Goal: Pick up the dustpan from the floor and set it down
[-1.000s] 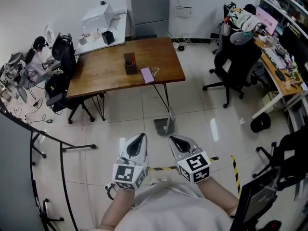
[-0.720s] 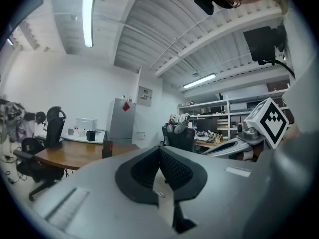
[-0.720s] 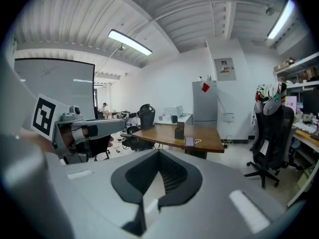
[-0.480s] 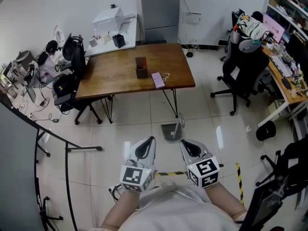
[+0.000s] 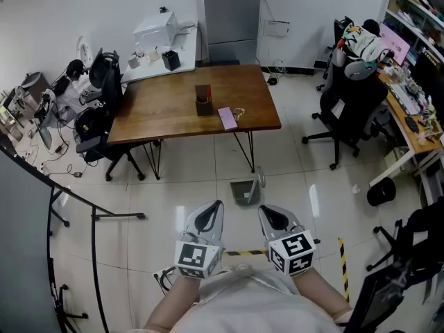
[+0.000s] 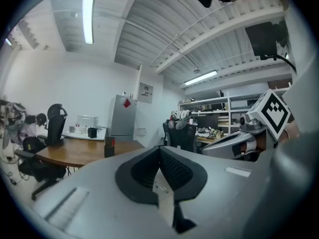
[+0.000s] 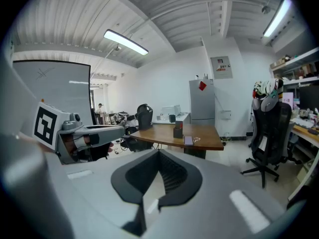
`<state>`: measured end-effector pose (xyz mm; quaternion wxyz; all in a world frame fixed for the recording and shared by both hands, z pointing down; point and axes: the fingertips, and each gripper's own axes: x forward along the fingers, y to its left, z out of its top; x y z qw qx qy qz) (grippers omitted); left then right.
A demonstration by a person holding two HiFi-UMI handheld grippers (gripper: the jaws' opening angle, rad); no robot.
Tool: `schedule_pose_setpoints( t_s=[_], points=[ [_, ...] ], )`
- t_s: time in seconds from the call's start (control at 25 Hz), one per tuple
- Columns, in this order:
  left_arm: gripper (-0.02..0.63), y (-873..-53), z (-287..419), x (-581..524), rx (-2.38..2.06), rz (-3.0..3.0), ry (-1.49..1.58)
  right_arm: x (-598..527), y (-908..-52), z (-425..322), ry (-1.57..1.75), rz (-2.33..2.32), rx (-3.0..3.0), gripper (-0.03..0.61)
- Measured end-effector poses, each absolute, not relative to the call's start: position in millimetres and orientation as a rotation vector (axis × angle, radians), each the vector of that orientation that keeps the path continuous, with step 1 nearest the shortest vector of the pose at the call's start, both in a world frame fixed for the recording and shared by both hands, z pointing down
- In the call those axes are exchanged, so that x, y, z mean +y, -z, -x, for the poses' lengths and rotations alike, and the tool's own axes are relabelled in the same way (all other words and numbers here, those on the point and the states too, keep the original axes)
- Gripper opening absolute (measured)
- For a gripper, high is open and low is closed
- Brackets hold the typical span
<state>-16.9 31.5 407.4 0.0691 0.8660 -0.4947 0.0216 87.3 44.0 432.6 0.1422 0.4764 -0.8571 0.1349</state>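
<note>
Head view: the dustpan (image 5: 243, 191) sits on the floor (image 5: 180, 179) beside the near right leg of the wooden tabletop (image 5: 173, 103), ahead of both tools and well apart from them. You hold the left gripper (image 5: 210, 212) and the right gripper (image 5: 270, 214) side by side, close to your body.

Left gripper view: the fingers (image 6: 175, 169) are pressed together, holding nothing.

Right gripper view: the fingers (image 7: 173, 176) are likewise closed and empty.

No legible text anywhere for you. Cubes on your left gripper (image 5: 209, 214) and right gripper (image 5: 273, 217) carry black-and-white square patterns only. The red sticker (image 7: 202, 85) on the grey cabinet (image 5: 231, 12), upper centre, is too small to read.
</note>
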Motion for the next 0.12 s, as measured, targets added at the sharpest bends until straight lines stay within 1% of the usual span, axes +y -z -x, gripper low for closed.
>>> schedule_pose_setpoints(
  t_s=[0.12],
  points=[
    [0.015, -404.1, 18.9, 29.1, -1.506, -2.643, -0.099, 44.0, -433.7, -82.6, -0.407, -1.379, -2.478, 0.002]
  ],
)
